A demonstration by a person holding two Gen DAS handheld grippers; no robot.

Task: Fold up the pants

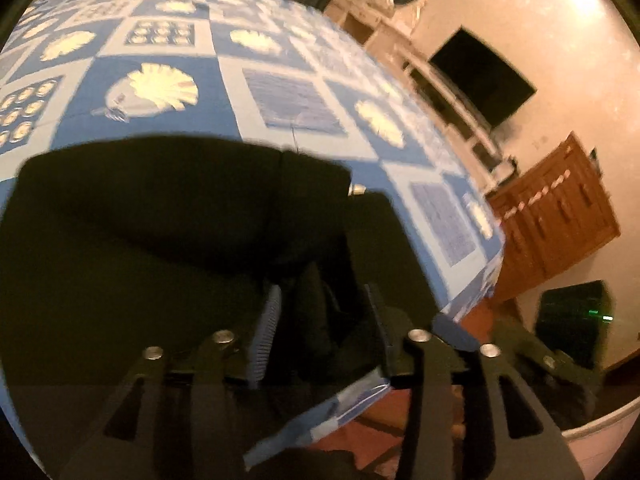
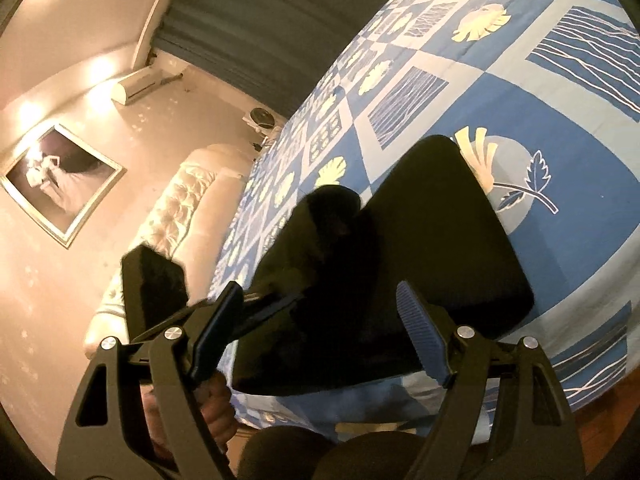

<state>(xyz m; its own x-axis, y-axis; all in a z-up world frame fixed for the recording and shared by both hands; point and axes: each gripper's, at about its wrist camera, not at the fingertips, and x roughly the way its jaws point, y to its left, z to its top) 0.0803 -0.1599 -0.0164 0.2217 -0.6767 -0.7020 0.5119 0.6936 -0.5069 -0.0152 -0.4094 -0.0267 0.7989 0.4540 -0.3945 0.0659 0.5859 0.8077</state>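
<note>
Left wrist view: the left gripper (image 1: 324, 320) stands with its jaws apart, a dark bunch of the black pants (image 1: 160, 216) between them (whether it is pinched, I cannot tell). The pants lie folded near the edge of the blue patterned bedspread (image 1: 224, 80). The right gripper (image 2: 324, 324) gapes wide just above the pants (image 2: 420, 248), holding nothing.

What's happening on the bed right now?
A person with tongs in each hand is folding black pants on a blue patterned bedspread. The left tongs are open around a bunched part of the fabric near the bed's edge. The right tongs are open above the pants, gripping nothing.
</note>
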